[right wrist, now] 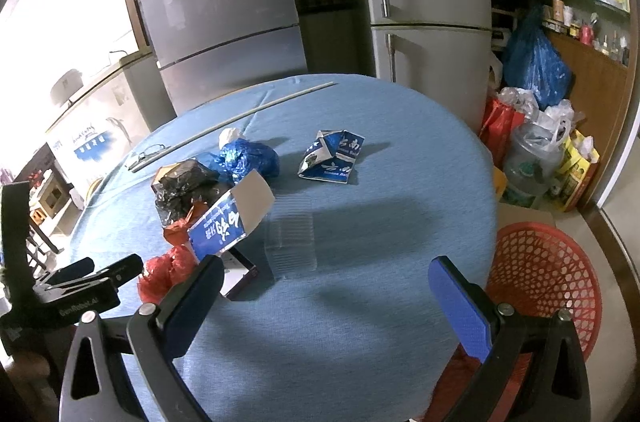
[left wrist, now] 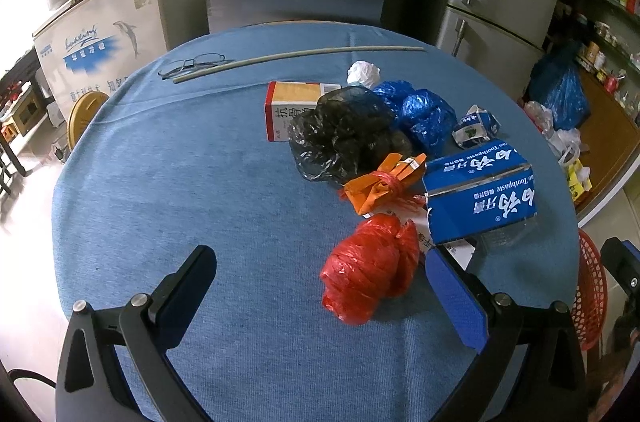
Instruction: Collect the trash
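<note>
1. I have both tools hovering over the near edge of the round table (left wrist: 200, 182), which is covered in blue cloth. The left gripper (left wrist: 320, 278) has its tongs wide apart and holds nothing; the right gripper (right wrist: 326, 286) is likewise spread and empty.
2. The trash sits bunched on the right half of the table: a red bag (left wrist: 370, 270) nearest my left tool, just inside its right finger, then an orange wrapper (left wrist: 380, 188), a black bag (left wrist: 344, 134), a blue bag (left wrist: 420, 110), a white paper wad (left wrist: 363, 73) and a medicine box (left wrist: 280, 110) farther back.
3. A blue toothpaste box (left wrist: 480, 190) lies open beside the red bag; a smaller crumpled blue carton (right wrist: 332, 154) lies apart, farther right.
4. A clear plastic tray (right wrist: 292, 242) rests ahead of my right tool, hard to see against the cloth.
5. The red basket (right wrist: 548, 286) stands off the table's near right edge, handy, I judge, for dropping pieces in.
6. Glasses (left wrist: 192, 62) and a long stick (left wrist: 300, 56) at the far side look like keepers, not trash.
7. Nothing appears collected yet; the red bag seems the easiest first grab.
</note>
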`<state>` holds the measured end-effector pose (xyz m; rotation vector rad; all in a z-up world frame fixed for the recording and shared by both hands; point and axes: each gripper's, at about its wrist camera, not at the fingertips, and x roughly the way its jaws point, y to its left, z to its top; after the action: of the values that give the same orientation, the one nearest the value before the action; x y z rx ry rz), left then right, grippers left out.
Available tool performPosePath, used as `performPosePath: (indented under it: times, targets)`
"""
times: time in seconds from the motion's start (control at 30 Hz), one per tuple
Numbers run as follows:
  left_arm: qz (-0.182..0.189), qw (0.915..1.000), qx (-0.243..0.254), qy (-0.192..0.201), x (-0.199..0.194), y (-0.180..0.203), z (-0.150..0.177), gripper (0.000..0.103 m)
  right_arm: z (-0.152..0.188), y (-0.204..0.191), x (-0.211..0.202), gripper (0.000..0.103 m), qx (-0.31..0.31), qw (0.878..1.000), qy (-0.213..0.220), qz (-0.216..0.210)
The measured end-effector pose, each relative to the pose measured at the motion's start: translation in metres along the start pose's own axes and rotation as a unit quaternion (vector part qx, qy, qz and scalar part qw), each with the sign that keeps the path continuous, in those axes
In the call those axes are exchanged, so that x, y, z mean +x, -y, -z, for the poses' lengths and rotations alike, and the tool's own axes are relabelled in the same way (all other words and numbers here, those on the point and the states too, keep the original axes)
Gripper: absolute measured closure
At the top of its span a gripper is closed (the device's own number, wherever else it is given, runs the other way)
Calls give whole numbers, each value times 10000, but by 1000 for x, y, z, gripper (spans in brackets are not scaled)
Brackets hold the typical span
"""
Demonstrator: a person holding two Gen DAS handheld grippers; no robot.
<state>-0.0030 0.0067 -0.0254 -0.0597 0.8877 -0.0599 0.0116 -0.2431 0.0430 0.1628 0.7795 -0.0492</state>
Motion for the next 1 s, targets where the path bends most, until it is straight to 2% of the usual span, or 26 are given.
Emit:
performPosePath:
  times: [0.33,1.0]
  targets:
    - [-13,10000,-1,-7,0,-2,2,0,2,3,4,0,290,9978,-165,-573]
    - [31,10000,-70,-16,3,-8,1,0,0,-2,14,0,435,9947,-345,-861]
